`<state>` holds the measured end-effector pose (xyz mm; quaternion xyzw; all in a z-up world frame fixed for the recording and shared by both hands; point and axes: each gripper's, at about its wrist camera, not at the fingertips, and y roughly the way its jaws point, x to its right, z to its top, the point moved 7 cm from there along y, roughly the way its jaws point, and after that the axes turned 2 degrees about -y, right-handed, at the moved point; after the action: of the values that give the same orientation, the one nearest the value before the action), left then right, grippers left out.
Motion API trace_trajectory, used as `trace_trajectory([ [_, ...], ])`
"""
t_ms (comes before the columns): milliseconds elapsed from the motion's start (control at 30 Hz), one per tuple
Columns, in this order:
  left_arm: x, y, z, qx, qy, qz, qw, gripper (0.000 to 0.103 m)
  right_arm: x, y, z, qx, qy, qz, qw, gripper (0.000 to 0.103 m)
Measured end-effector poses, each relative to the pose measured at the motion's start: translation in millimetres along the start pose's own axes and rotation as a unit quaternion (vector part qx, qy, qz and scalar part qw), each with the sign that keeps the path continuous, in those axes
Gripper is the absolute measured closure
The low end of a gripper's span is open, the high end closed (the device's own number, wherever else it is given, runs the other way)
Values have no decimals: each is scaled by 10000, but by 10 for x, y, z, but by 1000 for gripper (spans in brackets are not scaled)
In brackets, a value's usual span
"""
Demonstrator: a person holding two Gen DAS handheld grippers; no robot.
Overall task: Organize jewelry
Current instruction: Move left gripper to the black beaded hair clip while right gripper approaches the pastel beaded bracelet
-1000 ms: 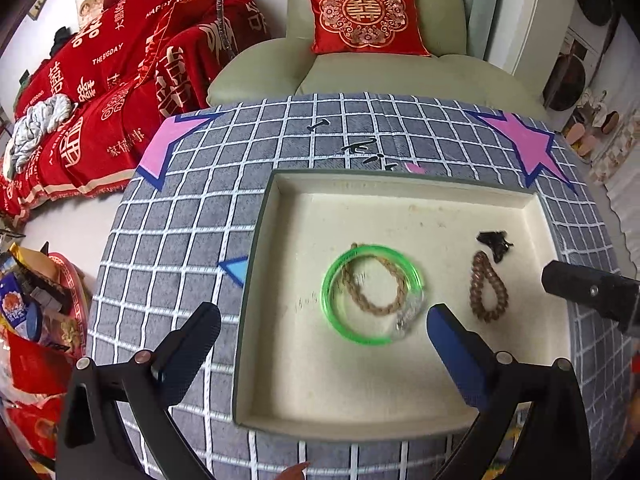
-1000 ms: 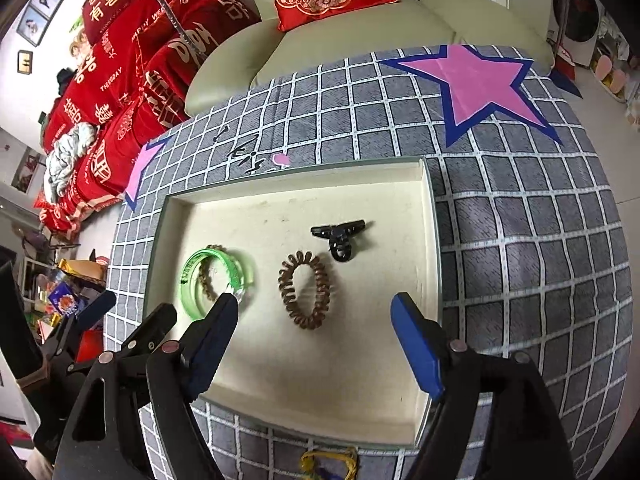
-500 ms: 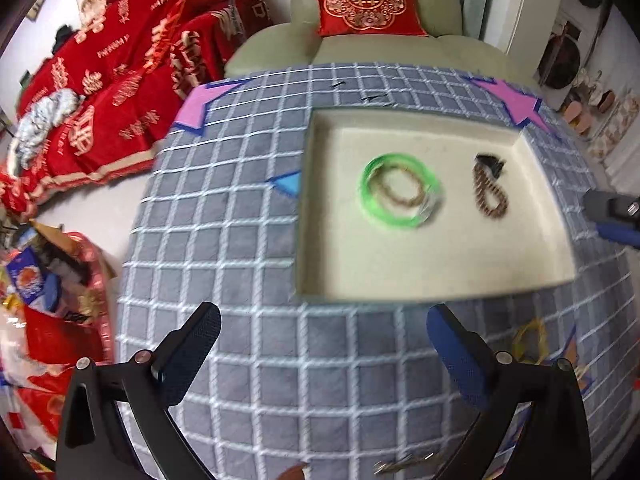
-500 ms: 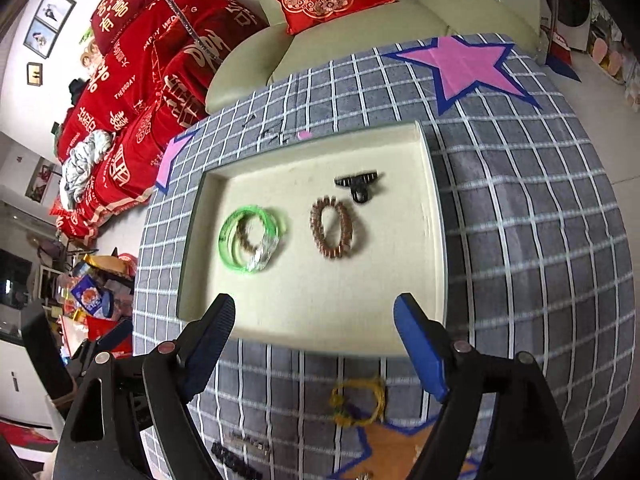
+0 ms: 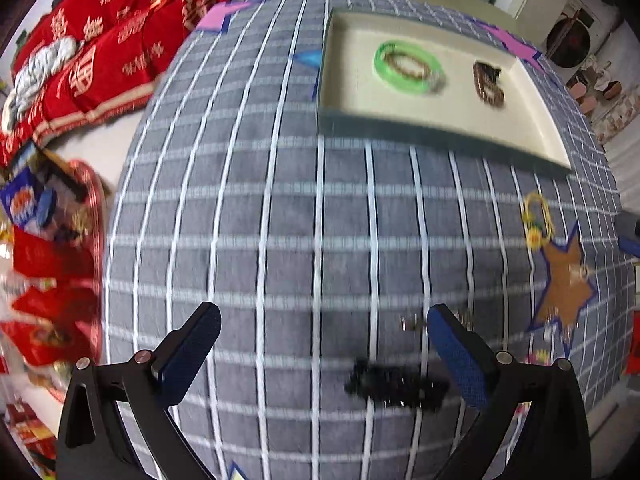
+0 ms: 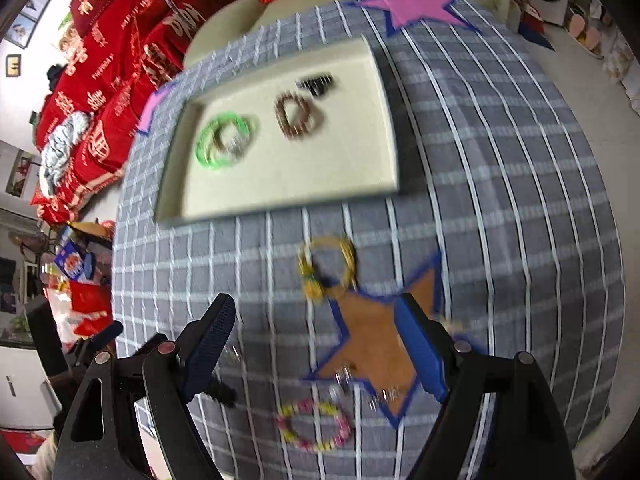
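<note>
I am noting both grippers have pulled back off the cream tray point(image 6: 390, 128); left gripper point(image 5: 324, 344) and right gripper point(image 6: 316, 330) are hanging wide, empty. Blur is risking a misjudged grab at the black toothed hair clip point(image 5: 396, 386).

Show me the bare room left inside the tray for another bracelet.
The tray is bare along its near wall, below the green bangle and the brown bead bracelet. It is crowded toward the far wall, where the bracelet lies close to the black hair clip.

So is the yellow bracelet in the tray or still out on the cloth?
Out. The yellow bracelet lies on the checked cloth, just outside the tray.
</note>
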<state>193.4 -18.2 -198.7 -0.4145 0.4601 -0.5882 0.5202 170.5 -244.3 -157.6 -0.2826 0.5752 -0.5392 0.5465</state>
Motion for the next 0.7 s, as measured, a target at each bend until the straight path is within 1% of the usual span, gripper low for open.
trace_trajectory([
  [133,-99,78,-300,-403,-369,-156,9984,0,116,54,-364,-223,142,-142,9995,19],
  [267,-134,160,-529,-726,-722,-271,9944,0,206,130,-714,-449,266,-306,9982,19],
  [400,-194,223,-660,-889,-1149,-342,9888,0,267,215,-982,-632,415,-402,9963,19],
  [500,-255,295,-744,-1028,-1508,-458,9821,0,296,296,-1119,-758,465,-532,9946,19],
  [700,-366,408,-882,-1113,-1846,-484,9753,0,305,442,-1281,-838,506,-748,9924,19],
])
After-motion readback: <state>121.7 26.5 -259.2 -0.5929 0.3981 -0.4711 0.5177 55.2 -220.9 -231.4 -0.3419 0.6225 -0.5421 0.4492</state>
